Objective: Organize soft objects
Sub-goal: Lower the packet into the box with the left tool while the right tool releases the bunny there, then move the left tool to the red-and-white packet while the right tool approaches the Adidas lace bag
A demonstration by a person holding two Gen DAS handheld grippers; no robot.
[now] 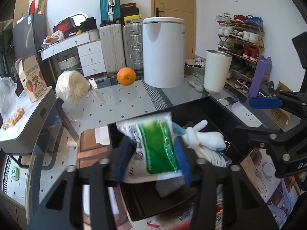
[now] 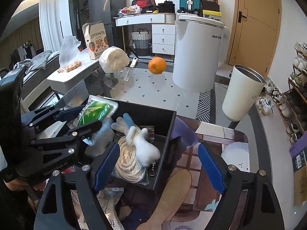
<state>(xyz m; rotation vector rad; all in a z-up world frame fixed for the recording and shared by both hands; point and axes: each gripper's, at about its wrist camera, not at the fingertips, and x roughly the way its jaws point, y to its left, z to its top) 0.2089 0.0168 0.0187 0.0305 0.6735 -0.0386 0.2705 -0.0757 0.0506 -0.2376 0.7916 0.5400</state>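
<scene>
My left gripper point(image 1: 153, 153) is shut on a green and white soft packet point(image 1: 155, 143) and holds it over the left side of a black box point(image 1: 220, 107). The packet point(image 2: 96, 111) and left gripper point(image 2: 84, 118) also show in the right wrist view, above the box's point(image 2: 168, 126) left edge. Inside the box lie a white plush rabbit point(image 2: 144, 145) and a coil of white cord point(image 2: 128, 163); the rabbit point(image 1: 203, 138) also shows in the left wrist view. My right gripper point(image 2: 157, 164) is open and empty, straddling the box's near right wall.
On the glass table stand an orange point(image 2: 157, 65), a wrapped white ball point(image 2: 114, 59), a knife point(image 2: 130, 69), a cream tumbler point(image 2: 243, 94) and a large white appliance point(image 2: 197, 55). More bagged items point(image 2: 107, 201) lie near me by the box.
</scene>
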